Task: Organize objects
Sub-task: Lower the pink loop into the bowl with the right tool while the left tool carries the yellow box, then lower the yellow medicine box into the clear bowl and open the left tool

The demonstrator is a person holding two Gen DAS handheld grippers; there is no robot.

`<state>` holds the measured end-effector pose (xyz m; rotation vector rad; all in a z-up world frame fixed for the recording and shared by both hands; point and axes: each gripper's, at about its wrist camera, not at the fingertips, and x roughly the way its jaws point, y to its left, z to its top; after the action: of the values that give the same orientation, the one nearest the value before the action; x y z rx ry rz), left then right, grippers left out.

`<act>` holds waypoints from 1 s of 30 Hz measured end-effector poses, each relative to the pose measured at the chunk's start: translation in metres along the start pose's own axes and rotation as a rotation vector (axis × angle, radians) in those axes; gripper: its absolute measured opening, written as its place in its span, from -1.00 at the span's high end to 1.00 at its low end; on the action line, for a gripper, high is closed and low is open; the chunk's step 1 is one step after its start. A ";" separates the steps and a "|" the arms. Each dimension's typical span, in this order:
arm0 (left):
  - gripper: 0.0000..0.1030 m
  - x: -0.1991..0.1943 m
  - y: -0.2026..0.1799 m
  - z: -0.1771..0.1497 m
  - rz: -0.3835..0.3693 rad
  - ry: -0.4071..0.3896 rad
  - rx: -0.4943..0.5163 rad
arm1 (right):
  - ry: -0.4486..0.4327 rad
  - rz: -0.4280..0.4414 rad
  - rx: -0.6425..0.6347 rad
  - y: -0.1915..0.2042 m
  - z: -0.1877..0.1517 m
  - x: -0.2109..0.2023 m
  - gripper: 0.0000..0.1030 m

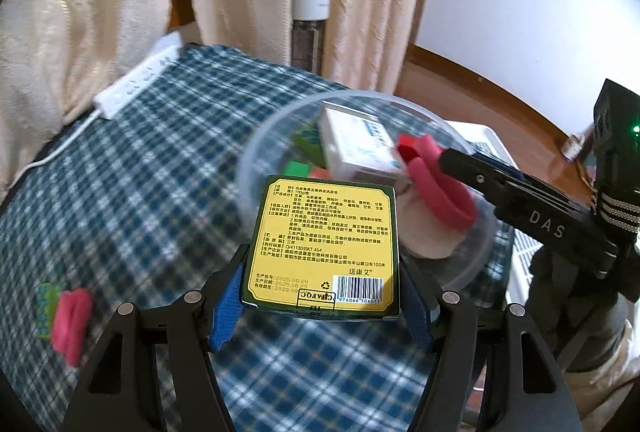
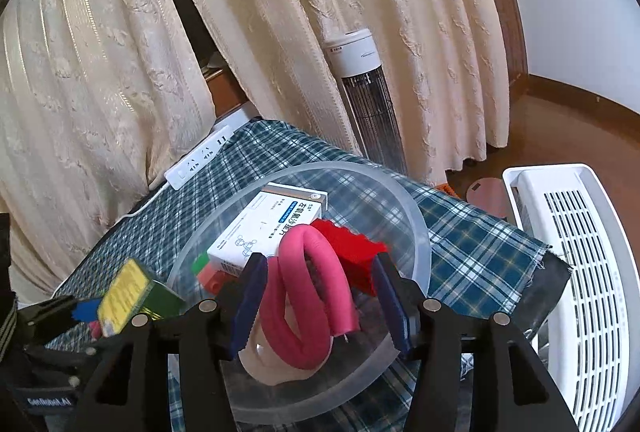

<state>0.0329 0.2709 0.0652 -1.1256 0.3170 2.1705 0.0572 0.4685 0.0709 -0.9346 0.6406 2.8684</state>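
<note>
Left gripper [image 1: 320, 296] clamped by its blue pads on a yellow-and-green box [image 1: 326, 246], held just at the near rim of the clear plastic bowl [image 1: 460, 136] on the plaid cloth [image 1: 140, 160]. Right gripper [image 2: 318, 298] reaching into the bowl from 3 o'clock in the left view, jaws partly apart with a pink foam loop [image 2: 306, 296] between them; cannot tell whether the pads press it. Inside the bowl: white medicine box [image 2: 268, 228] toward 12 o'clock, red piece [image 2: 348, 244] beside the loop; on the cloth at 8 o'clock, another pink roll [image 1: 72, 324].
</note>
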 end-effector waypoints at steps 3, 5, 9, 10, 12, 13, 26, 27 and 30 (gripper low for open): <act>-0.33 0.009 -0.007 0.004 -0.019 0.020 0.009 | -0.010 -0.012 -0.002 -0.002 0.001 -0.001 -0.12; -0.33 0.015 -0.011 0.005 -0.021 0.028 0.018 | -0.013 -0.013 -0.001 -0.003 0.002 -0.002 -0.12; -0.33 0.022 -0.015 0.009 -0.029 0.035 0.028 | -0.011 -0.011 0.006 -0.006 0.003 -0.001 -0.12; -0.33 0.024 -0.015 0.010 -0.029 0.036 0.031 | -0.010 -0.011 0.007 -0.006 0.003 0.000 -0.12; -0.33 0.028 -0.015 0.013 -0.032 0.038 0.034 | -0.007 -0.012 0.010 -0.007 0.003 0.001 -0.12; -0.33 0.030 -0.015 0.014 -0.035 0.038 0.035 | -0.007 -0.012 0.010 -0.006 0.003 0.001 -0.12; -0.33 0.039 -0.008 0.024 -0.075 -0.009 0.011 | 0.000 -0.018 0.013 -0.002 0.004 0.003 -0.12; -0.35 0.036 -0.008 0.023 -0.080 -0.016 0.008 | 0.000 -0.018 0.012 -0.002 0.003 0.002 -0.12; -0.41 0.030 -0.006 0.022 -0.107 -0.027 -0.006 | -0.001 -0.018 0.011 -0.001 0.004 0.002 -0.12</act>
<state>0.0109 0.2998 0.0556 -1.0904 0.2332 2.0926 0.0536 0.4706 0.0719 -0.9329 0.6444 2.8462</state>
